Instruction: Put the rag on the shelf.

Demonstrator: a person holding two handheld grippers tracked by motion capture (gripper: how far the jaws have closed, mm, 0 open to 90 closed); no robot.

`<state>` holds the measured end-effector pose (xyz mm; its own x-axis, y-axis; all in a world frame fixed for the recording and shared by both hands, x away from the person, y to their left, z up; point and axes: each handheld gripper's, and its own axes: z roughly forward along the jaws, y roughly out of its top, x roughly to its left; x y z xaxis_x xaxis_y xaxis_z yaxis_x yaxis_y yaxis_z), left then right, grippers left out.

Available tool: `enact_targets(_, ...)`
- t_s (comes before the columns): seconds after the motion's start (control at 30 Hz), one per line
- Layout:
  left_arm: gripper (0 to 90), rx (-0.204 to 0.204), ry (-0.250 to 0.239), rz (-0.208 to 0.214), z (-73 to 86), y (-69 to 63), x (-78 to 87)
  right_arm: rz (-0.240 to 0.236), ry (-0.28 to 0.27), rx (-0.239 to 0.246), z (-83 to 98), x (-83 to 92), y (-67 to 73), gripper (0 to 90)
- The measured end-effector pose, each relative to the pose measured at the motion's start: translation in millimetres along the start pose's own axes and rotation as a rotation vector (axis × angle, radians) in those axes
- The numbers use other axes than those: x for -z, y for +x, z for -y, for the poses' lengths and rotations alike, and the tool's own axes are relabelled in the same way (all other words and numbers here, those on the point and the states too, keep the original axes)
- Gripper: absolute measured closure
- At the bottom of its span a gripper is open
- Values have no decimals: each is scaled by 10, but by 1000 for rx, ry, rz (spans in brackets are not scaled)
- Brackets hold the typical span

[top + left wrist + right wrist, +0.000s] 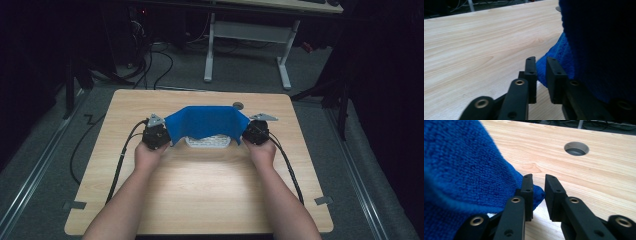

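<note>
High view puts the blue cloth (206, 122) stretched between the 2 tongs above the middle of the desk (200, 190), its long axis running straight across from the person's left to right. The left tongs (161, 134) are at the cloth's left end and the right tongs (248, 131) at its right end, so neither hand is nearer; each has its own corner. The span sags a little in the middle and hangs over a white patterned object (207, 142) lying on the desk just below its lower edge; I cannot tell whether cloth and object touch.

Left gripper view shows the left tongs (541, 75) narrowed, with a fold of the cloth (556, 57) running into the slim gap between the jaws, so they appear to hold that corner. Right gripper view shows the right tongs (539, 192) just as narrow, a tip of the cloth (469, 165) poking between the jaws from their left; the pinch looks shallow there. A round hole (576, 148) in the desk lies beyond them.

My judgement: any coming move, whether lowering or spreading the cloth, turns on keeping both ends level along that left-to-right line, since the shallow right pinch could slip if the hands pull apart.
</note>
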<state>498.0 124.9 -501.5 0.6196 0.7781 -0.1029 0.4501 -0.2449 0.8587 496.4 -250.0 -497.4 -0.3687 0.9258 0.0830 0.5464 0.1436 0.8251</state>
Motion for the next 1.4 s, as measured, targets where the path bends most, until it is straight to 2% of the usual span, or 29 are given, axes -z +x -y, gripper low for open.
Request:
enact_targets(0.13,721,5,-10,-18,-18,19,37,12,-13,2,-42,76,-35,736)
enact_targets(0.37,626,6,-43,-77,-37,63,137,26,-56,17,-139,222,-50,702)
enact_targets(0.67,583,13,-72,-121,-74,136,305,37,-90,25,-220,382,-70,677)
enact_targets(0.9,581,8,-80,-141,-89,176,441,46,-111,20,-260,503,-76,645)
enact_targets(1.13,580,-2,-77,-159,-66,206,594,51,-121,41,-282,634,-70,624)
enact_targets(1.3,576,4,-85,-151,-30,185,703,45,-124,59,-274,731,-27,605)
enact_targets(1.4,574,-5,-73,-149,-2,152,761,42,-152,62,-245,809,-2,598)
